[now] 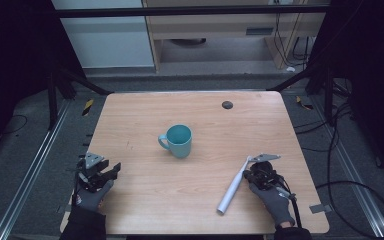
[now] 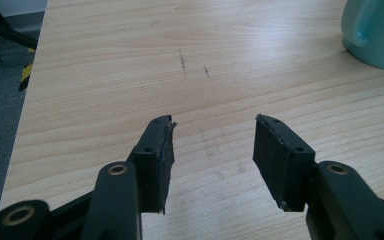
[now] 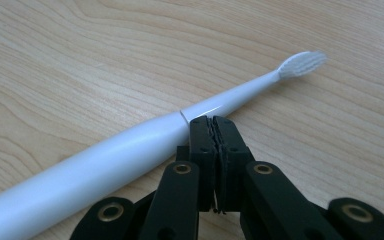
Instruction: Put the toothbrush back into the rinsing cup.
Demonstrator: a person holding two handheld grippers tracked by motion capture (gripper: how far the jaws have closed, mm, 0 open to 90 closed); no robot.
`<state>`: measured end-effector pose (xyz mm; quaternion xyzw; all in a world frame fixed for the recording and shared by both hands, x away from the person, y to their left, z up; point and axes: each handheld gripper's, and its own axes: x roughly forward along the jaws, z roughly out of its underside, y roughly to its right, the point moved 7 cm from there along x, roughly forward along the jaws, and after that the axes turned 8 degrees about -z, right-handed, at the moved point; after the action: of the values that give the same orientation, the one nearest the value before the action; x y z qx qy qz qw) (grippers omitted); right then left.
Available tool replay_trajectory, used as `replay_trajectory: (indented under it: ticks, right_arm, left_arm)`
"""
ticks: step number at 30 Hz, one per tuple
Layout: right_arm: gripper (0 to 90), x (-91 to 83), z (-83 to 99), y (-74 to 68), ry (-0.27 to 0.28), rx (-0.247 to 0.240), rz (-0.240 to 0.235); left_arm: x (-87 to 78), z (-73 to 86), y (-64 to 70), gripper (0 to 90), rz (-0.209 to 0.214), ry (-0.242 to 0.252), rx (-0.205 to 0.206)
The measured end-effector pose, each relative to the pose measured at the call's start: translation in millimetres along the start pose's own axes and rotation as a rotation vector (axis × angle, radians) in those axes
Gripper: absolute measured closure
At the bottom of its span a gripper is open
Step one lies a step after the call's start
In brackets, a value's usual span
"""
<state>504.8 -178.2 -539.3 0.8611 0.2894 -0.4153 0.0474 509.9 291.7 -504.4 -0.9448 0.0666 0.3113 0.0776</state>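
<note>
**Toothbrush flat on the table, right gripper closed beside it**

No brand, label or writing can be read on anything here; the toothbrush [image 3: 130, 145] is plain white and the mug [image 1: 178, 140] plain teal.

The mug stands upright near the middle of the table [image 1: 145, 107], its handle turned toward the person's left. A small dark round disc [image 1: 227, 104] sits near the far edge. Nothing lies between either gripper and the toothbrush.

The toothbrush lies flat on the wood at the person's right, bristle head pointing away and the thick handle end toward the near edge. The right gripper [image 3: 214, 125] is just beside it, on its right: in the right gripper view its jaws are pressed together with nothing between them, tips close against the neck where handle meets brush stem. Whether they touch it I cannot tell.

The left gripper [image 2: 214, 135] is near the table's left edge, well apart from the toothbrush, jaws spread wide over bare wood, with the mug ahead of it to its right.
</note>
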Motion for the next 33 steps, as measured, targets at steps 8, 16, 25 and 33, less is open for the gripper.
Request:
replay_trajectory:
  ticks: [8, 16, 25, 33]
  right_arm:
    - [87.5, 6.3, -5.2, -4.3, 0.000, -0.006, -0.017]
    - [87.4, 13.2, -11.1, -9.4, 0.000, -0.022, -0.031]
    - [87.0, 16.9, -15.5, -14.2, -0.001, -0.031, -0.044]
    - [86.5, 20.3, -18.7, -21.5, -0.005, -0.044, -0.055]
  left_arm:
    - [0.2, 0.2, 0.1, 49.5, 0.001, -0.001, 0.000]
    - [-0.1, 0.2, -0.2, 49.5, 0.000, 0.000, 0.000]
    - [0.0, 0.2, -0.2, 49.5, 0.000, -0.001, 0.001]
    - [-0.1, 0.2, 0.8, 49.4, 0.004, -0.001, 0.001]
